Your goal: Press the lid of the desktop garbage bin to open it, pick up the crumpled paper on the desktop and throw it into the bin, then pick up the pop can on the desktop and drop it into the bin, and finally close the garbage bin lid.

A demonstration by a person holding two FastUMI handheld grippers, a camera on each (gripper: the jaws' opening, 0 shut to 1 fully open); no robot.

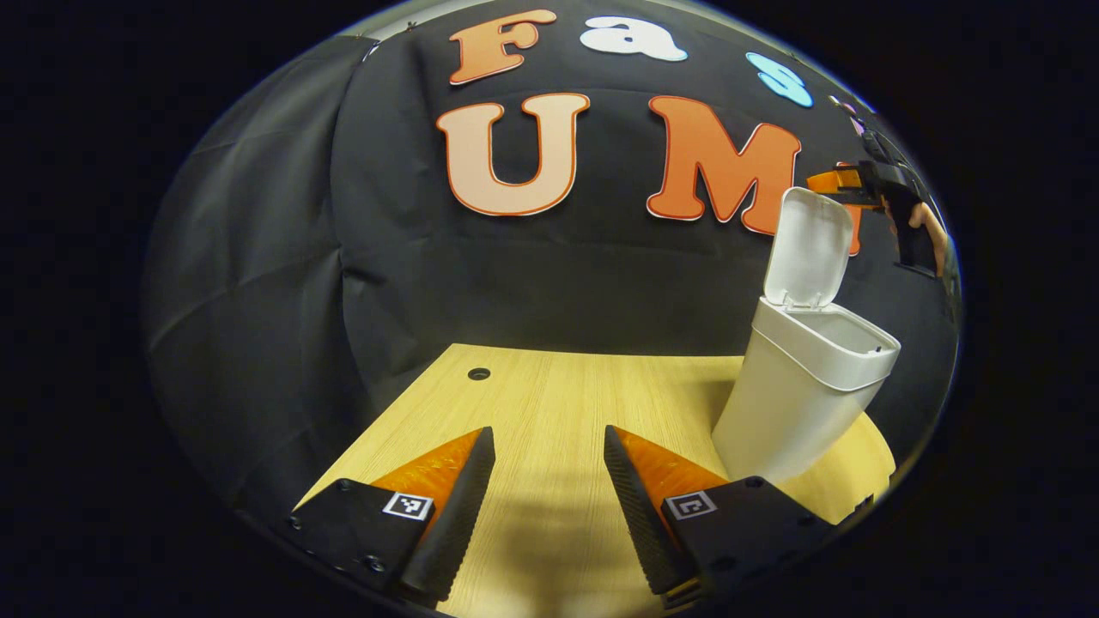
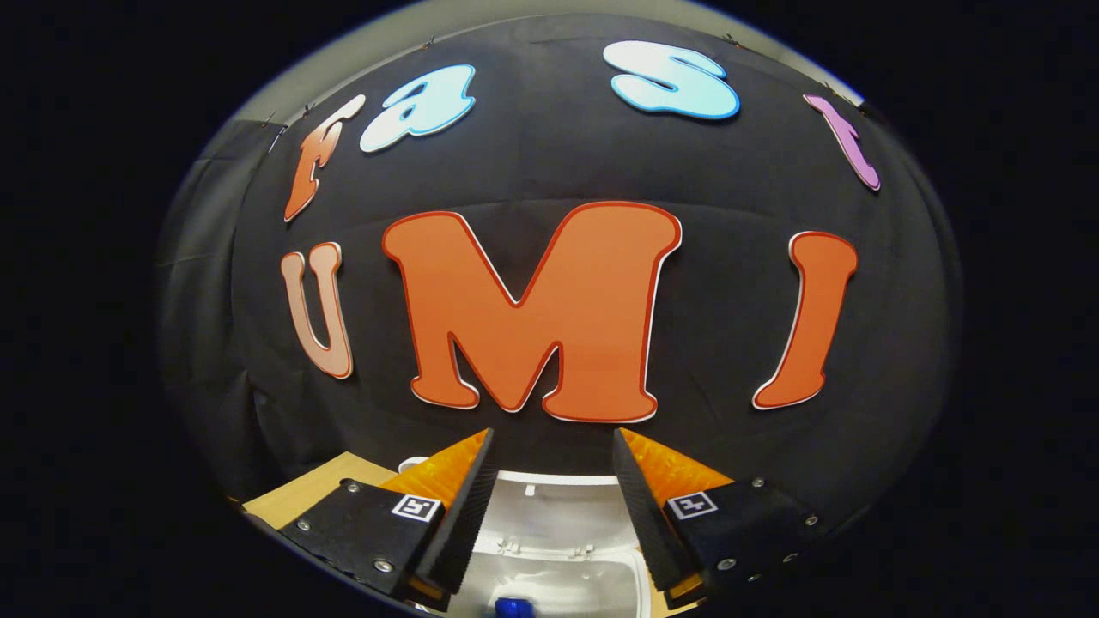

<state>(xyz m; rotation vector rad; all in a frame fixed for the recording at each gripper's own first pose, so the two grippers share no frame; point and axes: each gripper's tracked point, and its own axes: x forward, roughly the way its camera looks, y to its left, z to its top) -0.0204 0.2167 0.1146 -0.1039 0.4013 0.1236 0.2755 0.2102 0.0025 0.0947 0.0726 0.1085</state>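
The white bin point(image 1: 803, 390) stands at the right of the desk point(image 1: 549, 403), its lid point(image 1: 809, 249) upright. The right gripper point(image 2: 549, 481), fingers wide and empty, hovers above its mouth, where something blue point(image 2: 513, 608) shows. Likely the can has dropped; closing the lid comes next. The left gripper point(image 1: 549, 476) idles, fingers wide.

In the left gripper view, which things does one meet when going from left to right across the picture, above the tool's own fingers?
Small round dark hole in the light wooden desktop → white plastic garbage bin with its lid raised → the other tool, at the far right edge, beside the top of the raised lid.
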